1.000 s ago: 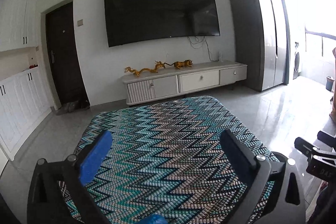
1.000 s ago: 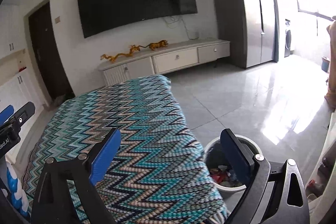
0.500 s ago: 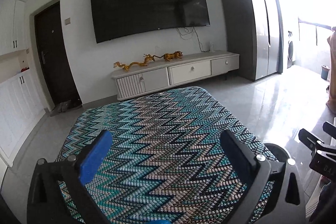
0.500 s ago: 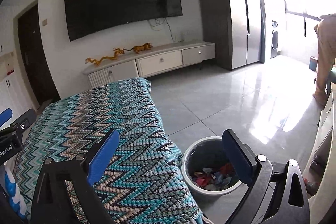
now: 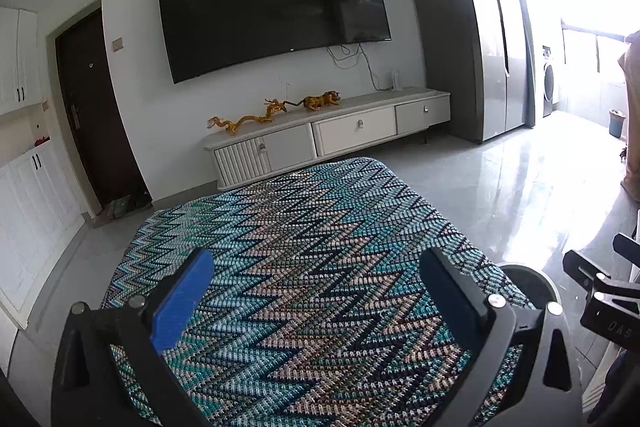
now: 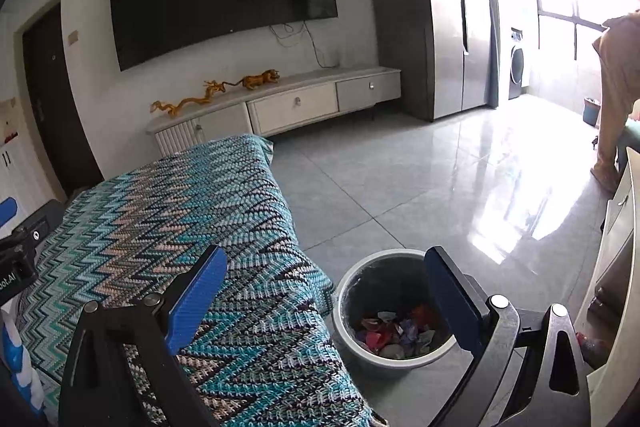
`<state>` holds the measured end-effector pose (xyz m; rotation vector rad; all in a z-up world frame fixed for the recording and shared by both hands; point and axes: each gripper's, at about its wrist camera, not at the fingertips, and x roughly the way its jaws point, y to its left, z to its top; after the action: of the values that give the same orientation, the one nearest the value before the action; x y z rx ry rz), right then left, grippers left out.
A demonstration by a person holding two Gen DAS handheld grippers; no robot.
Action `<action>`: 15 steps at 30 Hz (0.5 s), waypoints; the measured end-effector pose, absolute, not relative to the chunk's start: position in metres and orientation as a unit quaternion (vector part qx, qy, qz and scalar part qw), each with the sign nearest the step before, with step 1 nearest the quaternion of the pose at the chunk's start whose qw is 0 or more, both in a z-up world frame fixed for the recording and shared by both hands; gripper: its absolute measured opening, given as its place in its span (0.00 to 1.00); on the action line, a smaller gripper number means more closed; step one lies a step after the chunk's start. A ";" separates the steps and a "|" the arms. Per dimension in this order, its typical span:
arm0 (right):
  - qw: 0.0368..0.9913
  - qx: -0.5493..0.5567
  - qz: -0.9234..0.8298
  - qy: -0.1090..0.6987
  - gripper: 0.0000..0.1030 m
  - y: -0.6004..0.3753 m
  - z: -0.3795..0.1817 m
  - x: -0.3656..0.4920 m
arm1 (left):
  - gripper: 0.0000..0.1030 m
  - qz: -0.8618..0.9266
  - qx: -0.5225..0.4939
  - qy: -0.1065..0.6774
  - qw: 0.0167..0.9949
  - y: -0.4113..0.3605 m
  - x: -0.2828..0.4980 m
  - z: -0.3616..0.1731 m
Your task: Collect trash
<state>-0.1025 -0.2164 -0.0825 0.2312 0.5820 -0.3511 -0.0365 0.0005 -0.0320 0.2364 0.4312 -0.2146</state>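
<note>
Trash (image 6: 394,333) heaped in one bin (image 6: 344,311), two tongs, left tongs (image 5: 316,301) and right tongs (image 6: 326,301), both spread, empty.

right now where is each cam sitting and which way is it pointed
Left wrist: on the left gripper, open over the zigzag cloth, facing the TV; right gripper's tip at the right edge.
Right wrist: on the right gripper, open above the cloth's edge and the trash bin, facing the same wall; left gripper's tip at the left edge.
Shared: TV, cabinet, cloth, bin.
</note>
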 end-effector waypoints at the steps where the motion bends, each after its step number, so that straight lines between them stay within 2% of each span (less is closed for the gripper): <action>1: 0.936 0.113 -0.172 0.287 0.95 -0.217 -0.084 -0.102 | 1.00 -0.107 0.118 0.214 0.964 -0.001 -0.036 -0.033; 15: 0.930 0.112 -0.175 0.302 0.95 -0.218 -0.093 -0.093 | 1.00 -0.112 0.115 0.237 0.958 -0.003 -0.023 -0.041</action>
<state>-0.0935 -0.2184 -0.0927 0.2302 0.6186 -0.3576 -0.0230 -0.0028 -0.0410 0.2335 0.4802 -0.2263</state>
